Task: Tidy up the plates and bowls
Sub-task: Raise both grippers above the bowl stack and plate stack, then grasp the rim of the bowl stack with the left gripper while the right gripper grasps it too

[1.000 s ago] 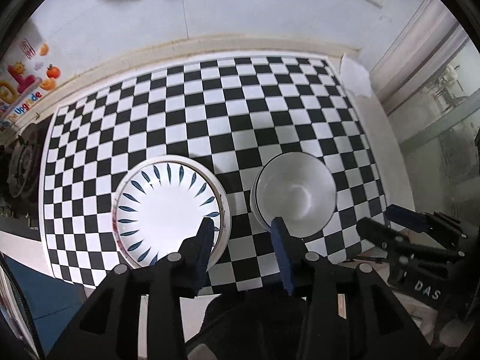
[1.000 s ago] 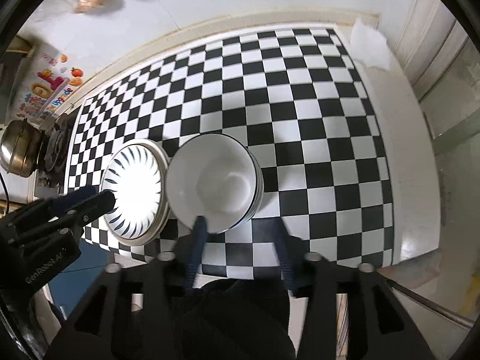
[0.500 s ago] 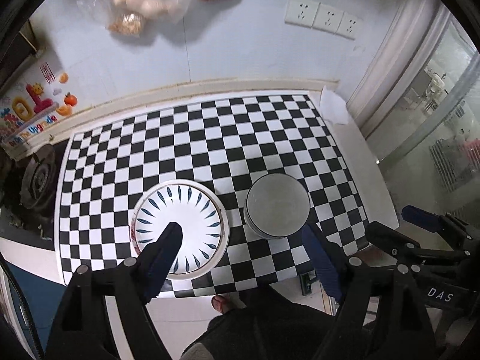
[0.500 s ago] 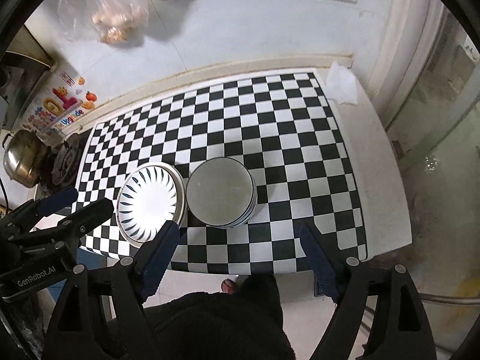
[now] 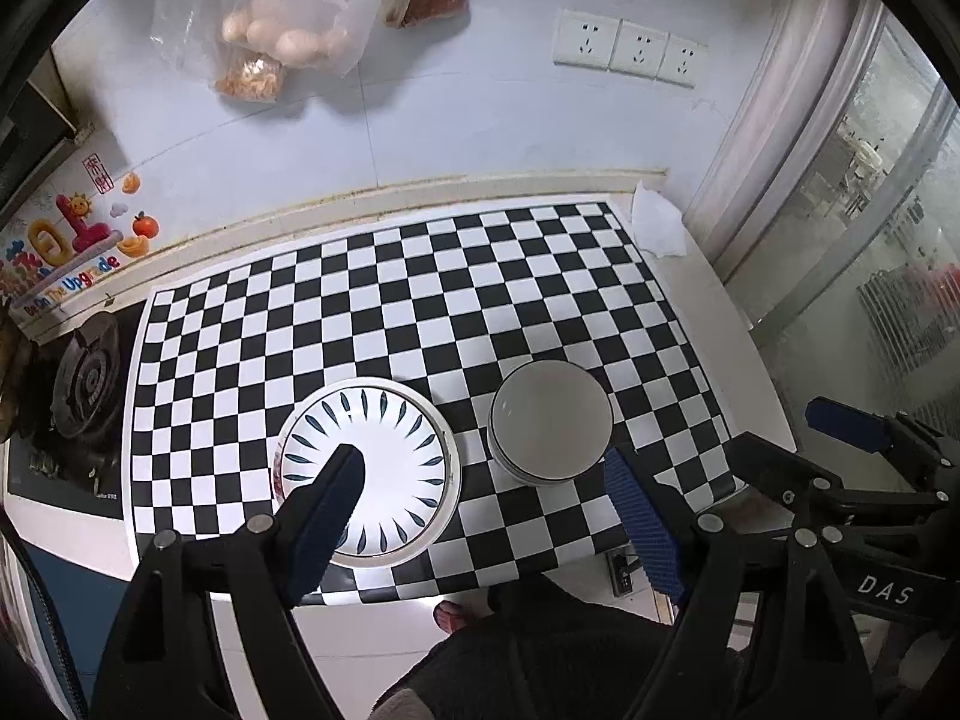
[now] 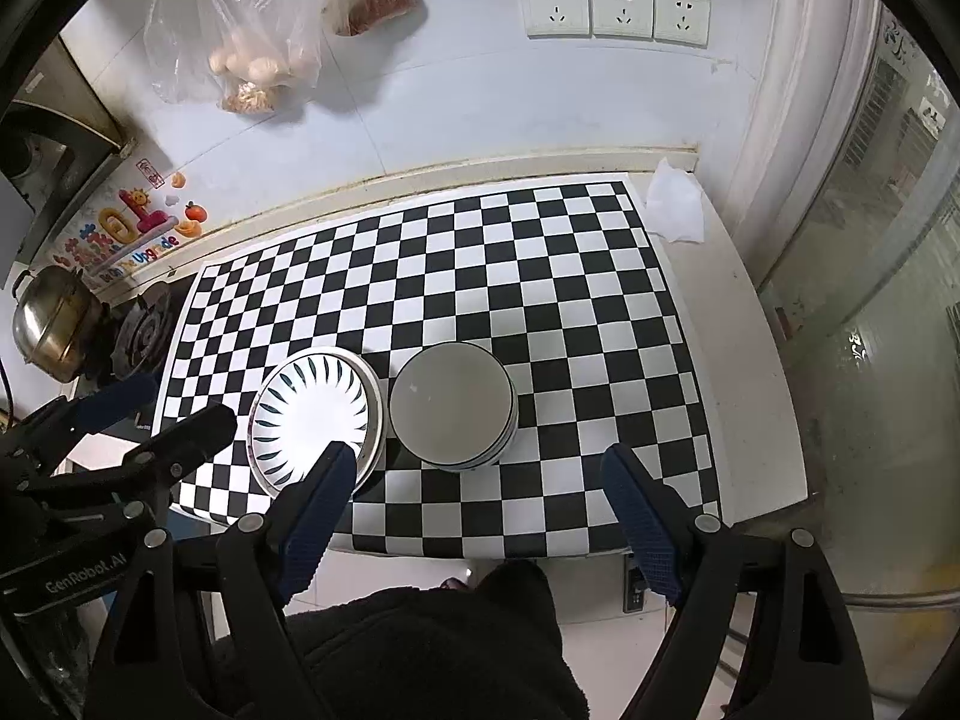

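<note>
A stack of white plates with blue leaf marks (image 5: pixel 384 462) (image 6: pixel 312 414) sits near the front edge of the checkered counter (image 5: pixel 420 300) (image 6: pixel 456 276). A stack of plain white bowls (image 5: pixel 549 423) (image 6: pixel 453 405) stands just right of it, close but apart. My left gripper (image 5: pixel 486 480) is open and empty, held high above and in front of both stacks. My right gripper (image 6: pixel 474 474) is open and empty too, also high above the front edge. Each gripper shows at the side of the other's view.
A gas burner (image 5: pixel 87 378) and a metal pot (image 6: pixel 51 324) stand at the left end. A white cloth (image 5: pixel 657 222) lies at the back right corner. Food bags (image 5: pixel 288 24) hang on the wall beside sockets (image 6: pixel 618 9). A glass door is at right.
Both grippers have pulled back and up from the stacks, and both have opened wide. The plates and bowls have stayed in place.
</note>
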`<state>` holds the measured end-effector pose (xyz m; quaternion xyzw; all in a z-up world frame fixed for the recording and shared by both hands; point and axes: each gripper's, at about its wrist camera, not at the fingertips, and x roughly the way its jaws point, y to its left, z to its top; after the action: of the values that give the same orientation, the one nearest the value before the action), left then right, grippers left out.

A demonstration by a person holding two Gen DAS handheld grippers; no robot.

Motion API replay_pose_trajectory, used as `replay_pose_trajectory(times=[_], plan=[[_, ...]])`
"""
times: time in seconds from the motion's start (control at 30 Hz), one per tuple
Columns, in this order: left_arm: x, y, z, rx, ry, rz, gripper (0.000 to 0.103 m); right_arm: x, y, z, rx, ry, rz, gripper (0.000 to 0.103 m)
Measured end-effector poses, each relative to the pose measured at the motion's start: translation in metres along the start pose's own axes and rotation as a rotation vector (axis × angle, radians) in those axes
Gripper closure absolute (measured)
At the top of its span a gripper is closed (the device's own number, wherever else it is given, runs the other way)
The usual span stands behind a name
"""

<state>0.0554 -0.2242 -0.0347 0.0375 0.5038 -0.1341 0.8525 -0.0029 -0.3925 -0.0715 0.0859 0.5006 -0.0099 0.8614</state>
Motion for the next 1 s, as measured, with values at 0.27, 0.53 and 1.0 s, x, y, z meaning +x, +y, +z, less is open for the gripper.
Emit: replay_pose_trajectory(times=[0.27, 0.53, 1.0], plan=[[0.063, 0.015, 0.013, -0.092, 0.158, -0.052, 0.022, 0.048, -0.017, 0.009, 0.064, 0.090, 0.046, 0.016], [0.167, 0.026, 0.029, -0.178, 0.376, -0.155, 0.022, 0.135, -0.057, 0.017, 0.190, 0.195, 0.124, 0.016], [0.286, 0.021, 0.027, -0.192, 0.644, -0.294, 0.023, 0.264, -0.079, 0.004, 0.329, 0.325, 0.311, 0.017]])
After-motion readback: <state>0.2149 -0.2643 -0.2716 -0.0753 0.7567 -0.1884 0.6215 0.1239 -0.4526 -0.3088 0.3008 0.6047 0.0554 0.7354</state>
